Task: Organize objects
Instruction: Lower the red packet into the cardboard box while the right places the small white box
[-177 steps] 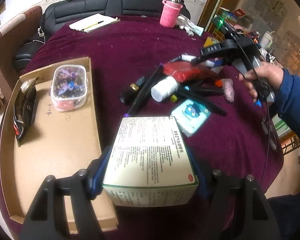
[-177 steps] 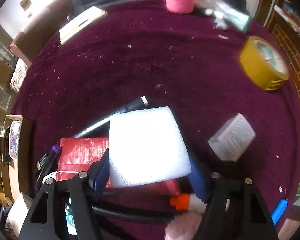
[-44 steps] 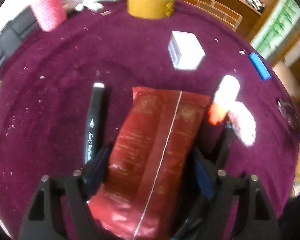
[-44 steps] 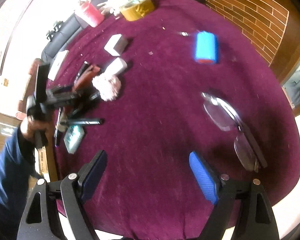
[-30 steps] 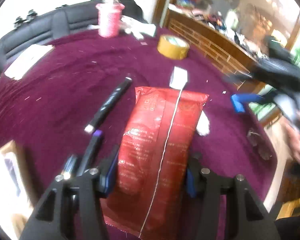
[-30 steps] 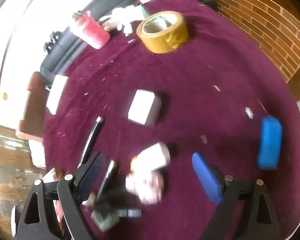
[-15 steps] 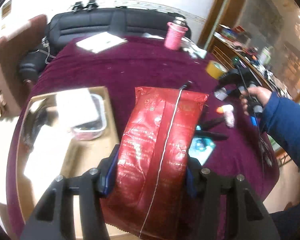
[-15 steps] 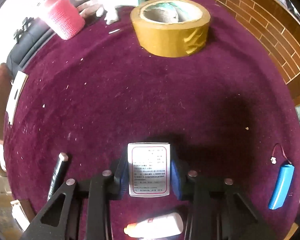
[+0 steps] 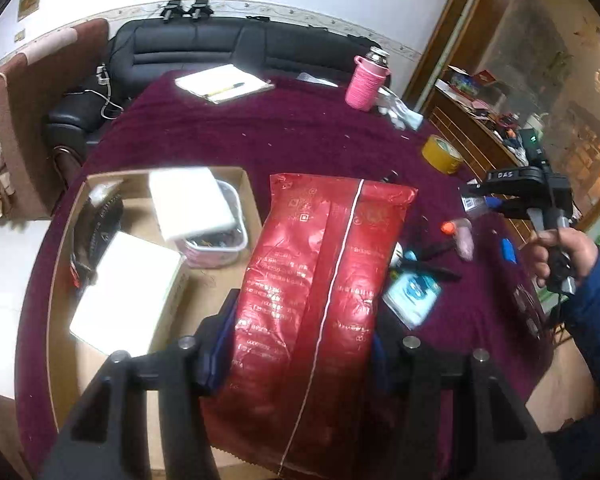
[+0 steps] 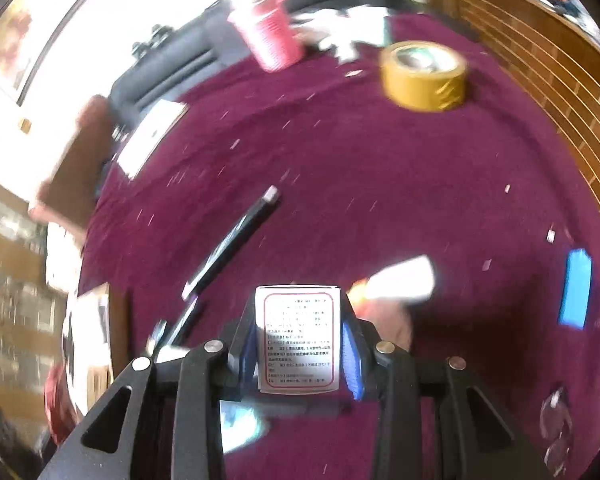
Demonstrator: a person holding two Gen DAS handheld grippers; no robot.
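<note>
Holding a red foil bag (image 9: 320,280) clamped in left gripper (image 9: 300,344), above cardboard box (image 9: 244,184). Gripping a small white box (image 10: 298,338) in right gripper (image 10: 298,344), jaws just closed on it.

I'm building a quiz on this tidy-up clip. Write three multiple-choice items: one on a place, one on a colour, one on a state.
1. Where is the white foam block?
A. in the cardboard tray
B. beside the tape roll
C. on the notebook

2. What colour is the packet in the left gripper?
A. blue
B. red
C. yellow

3. What state is the right gripper in?
A. open, empty
B. shut, empty
C. shut on a small white box

Answers: 1 A, it lies on the container inside the tray. 2 B, its foil is red. 3 C, the pads press the small white box.
</note>
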